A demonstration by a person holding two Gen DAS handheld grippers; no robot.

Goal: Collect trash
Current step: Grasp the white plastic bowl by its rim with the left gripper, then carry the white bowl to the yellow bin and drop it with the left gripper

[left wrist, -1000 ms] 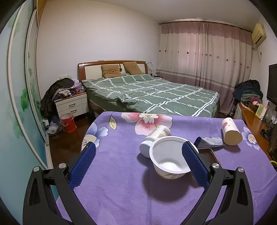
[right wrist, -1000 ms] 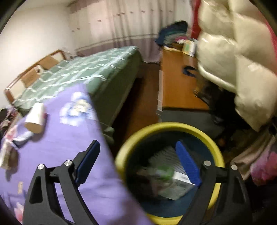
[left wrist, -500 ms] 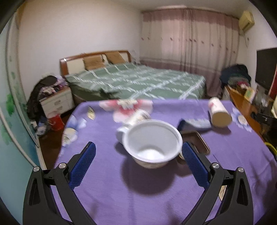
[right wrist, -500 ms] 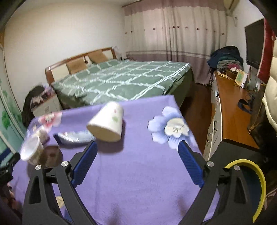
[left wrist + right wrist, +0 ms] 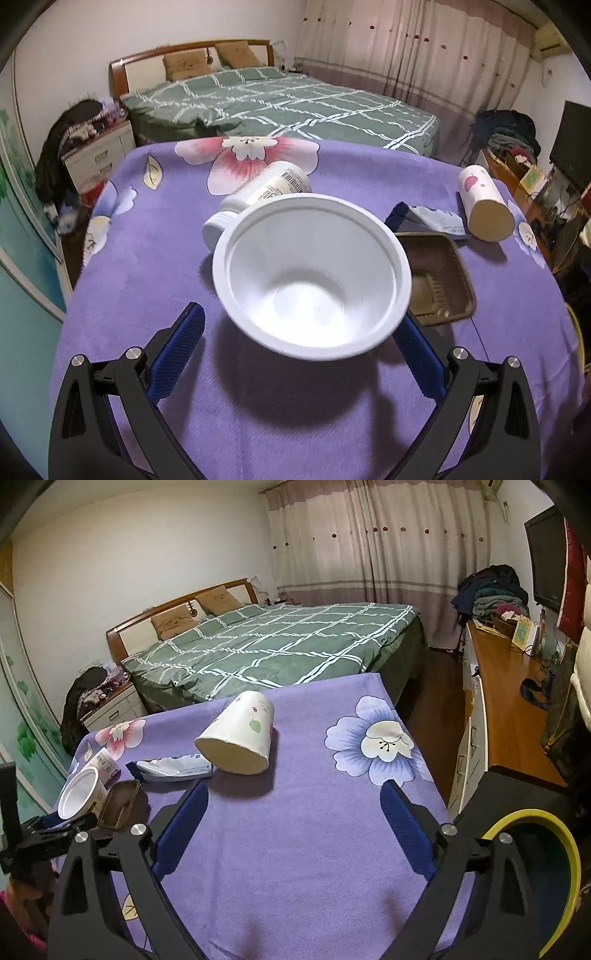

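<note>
A white plastic bowl (image 5: 314, 273) lies tipped on the purple flowered tablecloth (image 5: 295, 424), between the jaws of my open left gripper (image 5: 299, 339). Behind it lie a white pill bottle (image 5: 258, 195), a brown tray (image 5: 436, 277), a blue-white wrapper (image 5: 432, 218) and a paper cup (image 5: 484, 203) on its side. My right gripper (image 5: 295, 827) is open and empty above the cloth, short of the paper cup (image 5: 236, 738) and the wrapper (image 5: 173, 768). The bowl (image 5: 79, 794) and my left gripper show at that view's far left. The yellow-rimmed bin (image 5: 546, 871) stands at the lower right.
A green checked bed (image 5: 277, 646) lies beyond the table. A wooden desk (image 5: 509, 701) with clothes runs along the right wall. A nightstand (image 5: 96, 155) stands at the left of the bed. The table's right edge drops to the floor beside the bin.
My left gripper has moved in on the bowl, which now lies between its jaws. My right gripper has swung from over the bin back above the table, facing the paper cup.
</note>
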